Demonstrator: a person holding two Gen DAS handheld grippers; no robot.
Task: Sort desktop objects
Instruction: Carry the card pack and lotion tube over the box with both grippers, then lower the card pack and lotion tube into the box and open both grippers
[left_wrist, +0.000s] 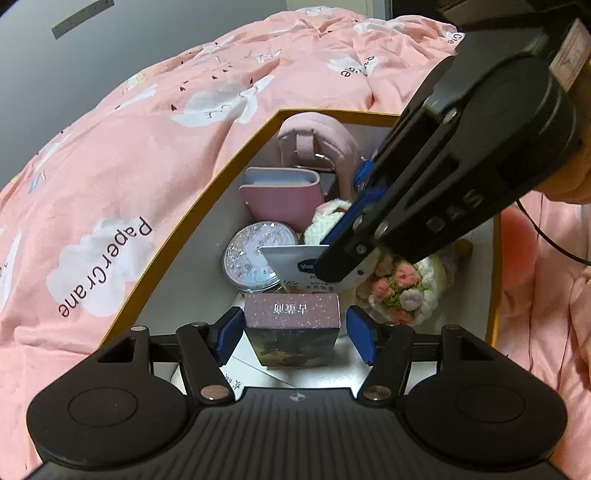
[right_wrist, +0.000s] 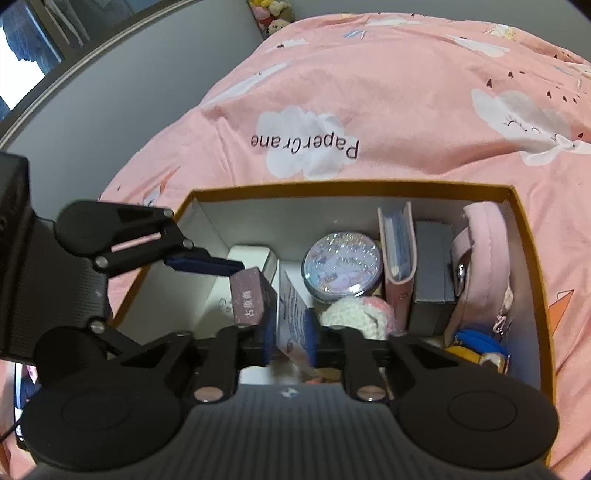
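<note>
A small purple box (left_wrist: 291, 325) with printed characters stands in the near corner of an orange-rimmed cardboard box (left_wrist: 207, 195). My left gripper (left_wrist: 297, 338) is open astride it: the left pad lies against its side and the right pad stands a little off. The right wrist view shows the same purple box (right_wrist: 253, 299) under a blue left fingertip (right_wrist: 203, 266). My right gripper (right_wrist: 290, 341) is shut on a thin white packet (right_wrist: 291, 314) with a blue label. From the left wrist, the right gripper (left_wrist: 332, 266) reaches down from the upper right, pinching that packet (left_wrist: 291, 264).
The cardboard box (right_wrist: 332, 186) also holds a round glitter tin (right_wrist: 341, 264), a pink wallet (right_wrist: 397, 258), a grey box (right_wrist: 434, 273), a pink bag (right_wrist: 480, 258), white crochet (right_wrist: 354, 314) and a crochet bouquet (left_wrist: 402, 291). A pink duvet (right_wrist: 369, 92) surrounds it.
</note>
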